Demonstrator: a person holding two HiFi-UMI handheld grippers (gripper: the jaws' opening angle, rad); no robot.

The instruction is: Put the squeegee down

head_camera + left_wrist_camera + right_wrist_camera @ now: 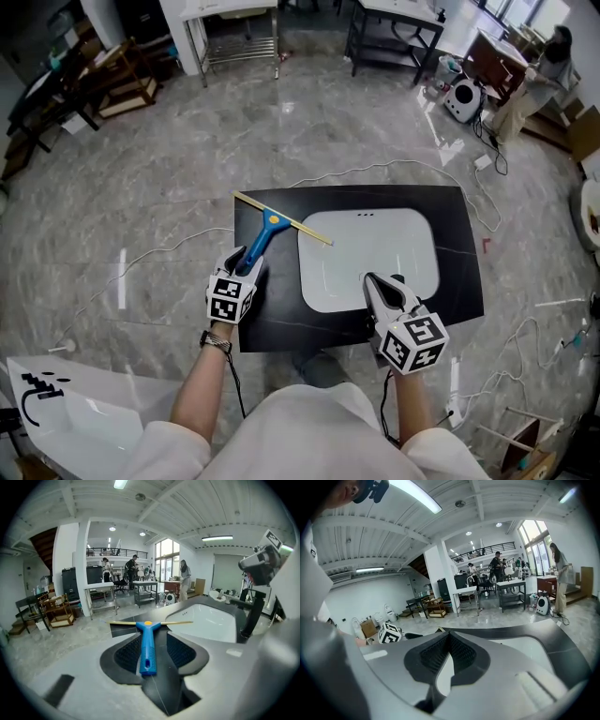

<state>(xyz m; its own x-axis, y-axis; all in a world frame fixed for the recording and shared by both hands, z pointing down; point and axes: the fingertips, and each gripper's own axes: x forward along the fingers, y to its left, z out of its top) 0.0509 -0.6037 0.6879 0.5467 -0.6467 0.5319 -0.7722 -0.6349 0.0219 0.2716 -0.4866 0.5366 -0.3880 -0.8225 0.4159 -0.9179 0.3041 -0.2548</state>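
Note:
The squeegee [268, 232], with a blue handle and a thin yellow blade, lies flat on the black countertop [457, 217] just left of the white sink basin [375, 258]. Its blade end reaches over the basin's corner. My left gripper [247, 259] is at the handle's near end, open. In the left gripper view the handle [147, 645] lies between the two pads with a gap on each side, resting on the counter. My right gripper [374, 282] hovers over the basin's near edge, its tips [449, 634] closed together with nothing in them.
Cables trail over the marble floor around the counter. A loose white basin piece [66, 394] lies at the lower left. Metal tables [234, 28] and people stand far back. The left gripper's marker cube [389, 632] shows in the right gripper view.

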